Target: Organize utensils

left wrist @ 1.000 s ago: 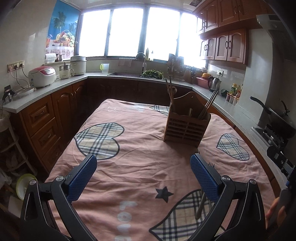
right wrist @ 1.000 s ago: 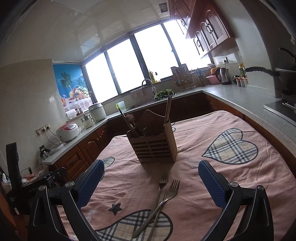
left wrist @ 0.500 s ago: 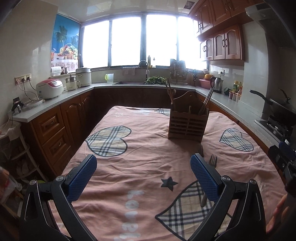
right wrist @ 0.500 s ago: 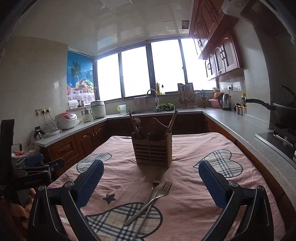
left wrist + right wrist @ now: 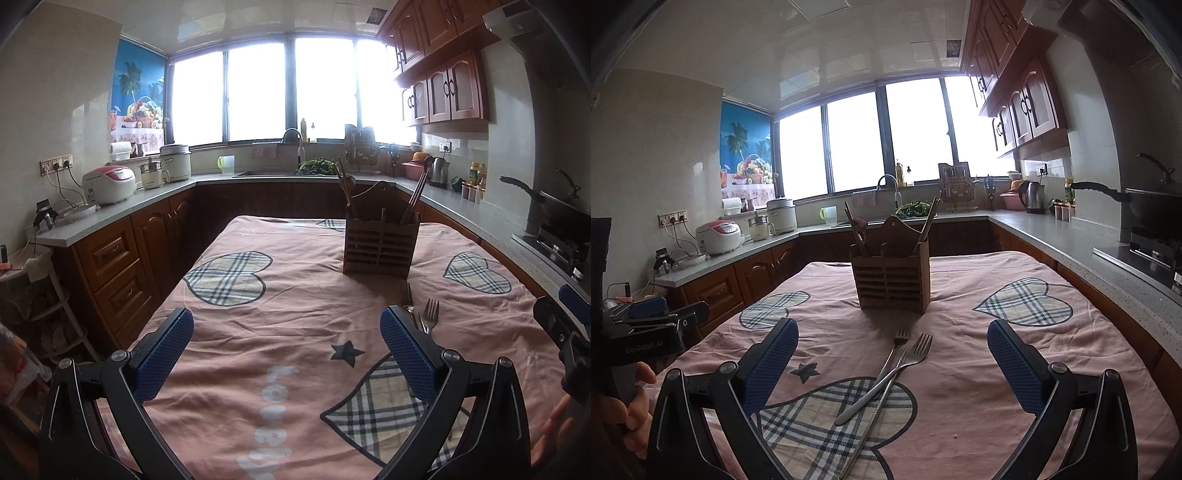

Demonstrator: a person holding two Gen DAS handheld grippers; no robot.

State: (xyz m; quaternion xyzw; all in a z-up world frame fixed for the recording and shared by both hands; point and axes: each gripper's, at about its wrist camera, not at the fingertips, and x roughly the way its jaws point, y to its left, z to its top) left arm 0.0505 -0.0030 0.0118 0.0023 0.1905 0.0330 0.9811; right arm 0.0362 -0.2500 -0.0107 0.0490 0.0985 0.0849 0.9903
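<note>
right wrist view takes in the desk (image 5: 979, 387) first, covered by a pink cloth (image 5: 960, 369) printed with plaid hearts, and on it, toward the far middle, the wooden utensil holder (image 5: 892, 282) standing upright with chopsticks and what looks like a wooden spoon already poking out of its compartments. nearer than the holder, well apart from it, lie the forks (image 5: 886, 376): at least two tined heads show, plus a thinner handle crossing them, so there may be a third piece, though that cannot be told for sure. they rest loose on the cloth over one plaid heart, crossed over each other, tines pointing at the holder. the right tool (image 5: 892, 363) hangs above them with its blue pads spread wide and nothing between them. in the left wrist view the left tool (image 5: 288, 350) is likewise spread wide and empty, over bare cloth, with the fork heads just beyond its right-hand pad and the holder farther off. as a judgement, the task is only partly along: some utensils are stowed, but these forks are not yet picked up, and each has to be grasped and dropped upright into the holder.
</note>
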